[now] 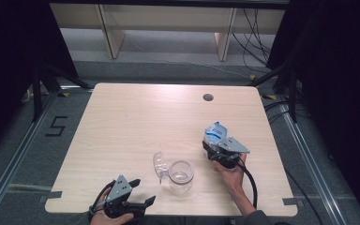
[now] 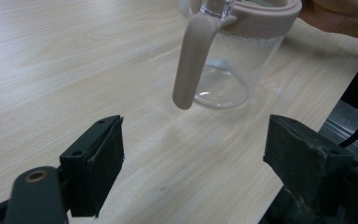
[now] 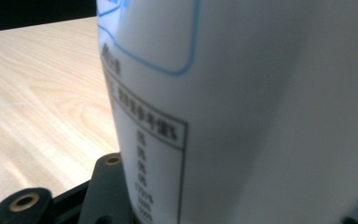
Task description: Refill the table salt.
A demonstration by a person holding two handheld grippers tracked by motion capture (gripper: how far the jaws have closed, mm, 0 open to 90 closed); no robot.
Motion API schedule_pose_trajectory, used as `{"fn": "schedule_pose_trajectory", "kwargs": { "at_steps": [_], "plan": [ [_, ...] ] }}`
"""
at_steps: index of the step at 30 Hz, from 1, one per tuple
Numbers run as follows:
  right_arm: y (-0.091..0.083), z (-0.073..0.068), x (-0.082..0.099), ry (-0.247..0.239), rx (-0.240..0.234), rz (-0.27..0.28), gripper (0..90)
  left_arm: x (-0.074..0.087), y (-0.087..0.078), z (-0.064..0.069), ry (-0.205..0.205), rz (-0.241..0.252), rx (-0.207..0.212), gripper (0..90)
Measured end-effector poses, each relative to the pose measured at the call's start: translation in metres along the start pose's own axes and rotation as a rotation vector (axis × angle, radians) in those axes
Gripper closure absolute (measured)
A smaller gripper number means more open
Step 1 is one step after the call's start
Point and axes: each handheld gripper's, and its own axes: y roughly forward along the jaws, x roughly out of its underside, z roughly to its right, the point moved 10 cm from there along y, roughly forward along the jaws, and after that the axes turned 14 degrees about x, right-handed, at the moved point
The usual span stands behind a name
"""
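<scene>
A lab-style recording room: a bare wooden desk (image 1: 136, 117) stands on grey carpet between black curtains (image 1: 9, 61), with floor rails (image 1: 14, 154), a taped number marker (image 1: 56, 125) and loose cables (image 1: 255, 33).

"5" taped on floor (image 1: 56, 125)

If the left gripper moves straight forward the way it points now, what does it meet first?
Probably the jar's hanging pink strap, then the glass jar behind it; the left gripper is open, and depth is uncertain.

Left tool (image 1: 143, 191) wide open, low; right tool (image 1: 209, 149) clamped, upright.
</scene>
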Motion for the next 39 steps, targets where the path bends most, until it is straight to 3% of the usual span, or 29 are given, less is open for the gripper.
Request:
{"fn": "schedule_pose_trajectory", "kwargs": {
  "at_steps": [2,3,6,10,16,18,19,22,25,27,31,32,35,36,39],
  "plan": [
    [-0.001,-0.002,-0.002,-0.018,-0.02,0.017,53.6,0.0,-0.001,0.0,0.001,0.001,-0.002,19.3],
    [-0.003,-0.006,-0.004,0.008,-0.018,0.026,53.7,0.0,-0.001,-0.001,0.0,0.004,-0.003,19.3],
    [-0.011,-0.008,-0.012,-0.037,-0.038,0.05,53.7,0.001,-0.002,-0.002,0.013,-0.008,-0.008,19.2],
    [-0.021,-0.008,-0.017,-0.048,-0.035,0.061,53.7,0.0,-0.002,-0.002,-0.008,0.005,-0.009,19.2],
    [-0.037,-0.006,-0.028,-0.144,-0.032,0.103,53.7,0.001,-0.001,-0.003,-0.011,0.001,-0.008,19.1],
    [-0.039,-0.005,-0.029,-0.154,-0.024,0.106,53.7,0.001,-0.001,-0.003,-0.014,0.009,-0.009,19.1],
    [-0.044,-0.002,-0.031,-0.207,-0.016,0.118,53.7,0.001,-0.002,-0.004,-0.008,0.0,-0.012,19.1],
    [-0.049,-0.004,-0.033,-0.205,-0.027,0.127,53.7,0.001,-0.001,-0.004,-0.015,0.003,-0.013,19.1],
    [-0.057,-0.006,-0.034,-0.278,-0.007,0.146,53.8,0.001,-0.002,-0.005,0.009,-0.003,-0.012,19.0],
    [-0.063,-0.01,-0.035,-0.308,-0.019,0.155,53.8,0.002,-0.002,-0.005,-0.012,-0.004,-0.02,19.1],
    [-0.069,-0.014,-0.035,-0.332,-0.024,0.154,53.7,0.001,-0.001,-0.005,0.007,-0.002,-0.01,19.2],
    [-0.07,-0.014,-0.036,-0.346,-0.025,0.164,53.8,0.002,-0.001,-0.004,-0.013,-0.001,-0.02,19.2],
    [-0.074,-0.018,-0.035,-0.362,-0.035,0.162,53.8,0.001,-0.001,-0.004,-0.014,0.007,-0.012,19.2],
    [-0.074,-0.017,-0.035,-0.401,-0.018,0.169,53.8,0.001,-0.002,-0.006,0.003,-0.002,-0.014,19.1],
    [-0.076,-0.017,-0.035,-0.423,-0.015,0.175,53.8,0.002,-0.002,-0.005,-0.011,0.001,-0.014,19.1]
  ]
}}
